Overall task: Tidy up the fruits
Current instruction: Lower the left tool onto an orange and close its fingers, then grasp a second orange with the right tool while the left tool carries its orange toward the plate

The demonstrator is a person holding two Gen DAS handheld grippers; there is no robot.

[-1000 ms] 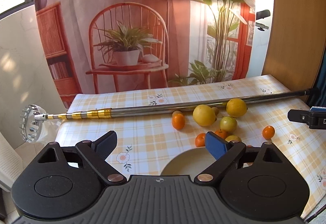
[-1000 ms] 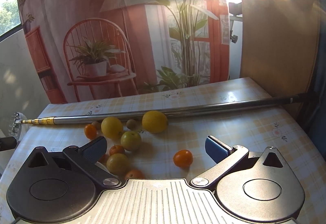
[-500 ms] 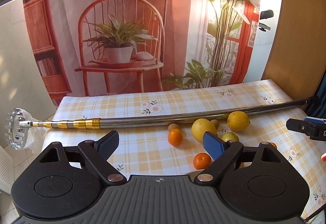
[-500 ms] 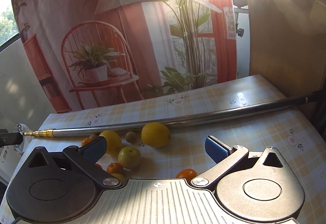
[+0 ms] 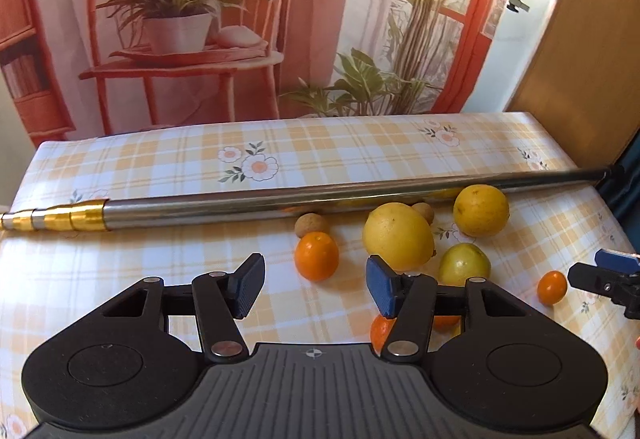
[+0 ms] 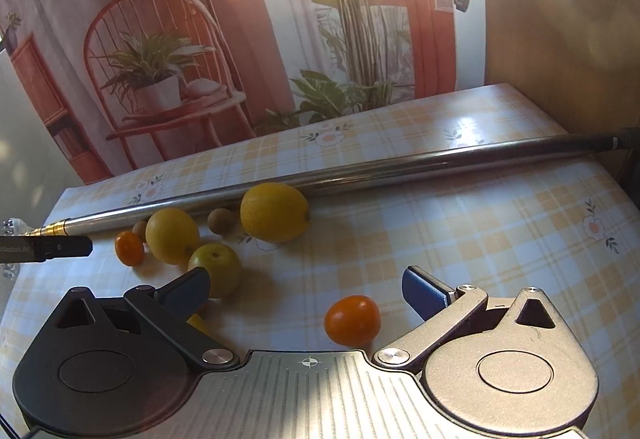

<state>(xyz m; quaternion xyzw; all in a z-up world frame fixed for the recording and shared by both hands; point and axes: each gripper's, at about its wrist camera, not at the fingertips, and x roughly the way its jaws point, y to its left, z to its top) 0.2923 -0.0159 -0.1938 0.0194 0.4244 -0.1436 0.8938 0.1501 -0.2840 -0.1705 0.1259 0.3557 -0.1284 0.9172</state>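
Yellow-checked table (image 5: 160,271) held all fruit loose, including the lemon (image 5: 398,234) and mandarin (image 6: 352,320); nothing sorted, both left hand-held gripper (image 5: 312,289) and right hand-held gripper (image 6: 306,291) gaped empty.

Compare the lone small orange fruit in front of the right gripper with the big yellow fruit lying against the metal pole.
The small orange fruit is deep orange; the big yellow fruit is lemon yellow. The orange one looks much smaller than the yellow one. The orange one sits alone on the tablecloth, in line with the open right gripper; the yellow one rests against the metal pole beside other fruit. Both are smooth-skinned, roundish and ungripped.
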